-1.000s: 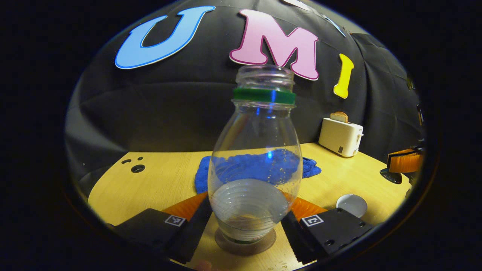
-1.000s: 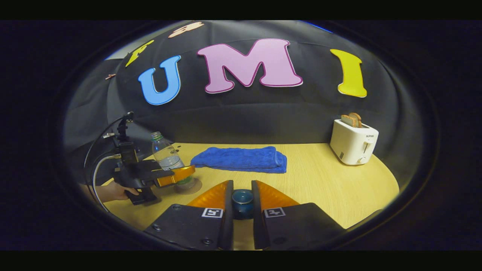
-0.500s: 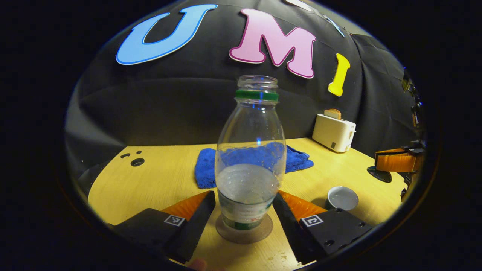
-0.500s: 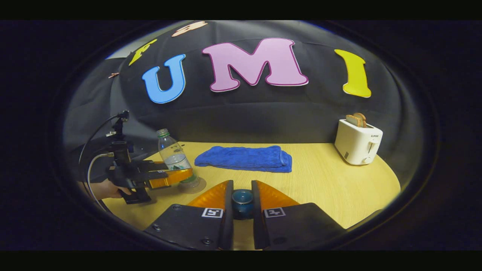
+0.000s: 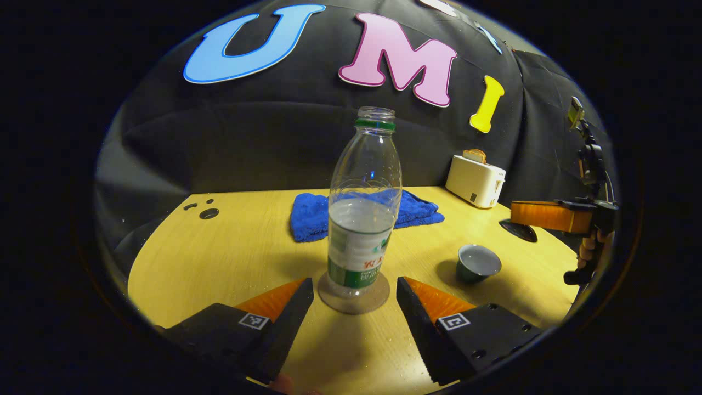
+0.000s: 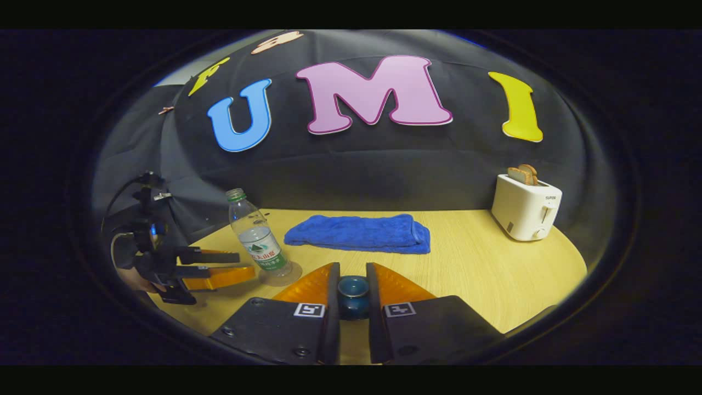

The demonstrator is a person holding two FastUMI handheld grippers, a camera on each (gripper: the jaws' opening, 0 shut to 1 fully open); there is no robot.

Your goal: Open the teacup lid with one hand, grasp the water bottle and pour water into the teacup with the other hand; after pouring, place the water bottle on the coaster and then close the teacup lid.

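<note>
now left gripper gapes before water bottle.

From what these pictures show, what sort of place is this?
Probably a staged recording booth, not a real kitchen: a black cloth wall backs a wooden table set with a toaster, towel and bottle.

Blue towel, toaster w/ bread, prob.
</note>
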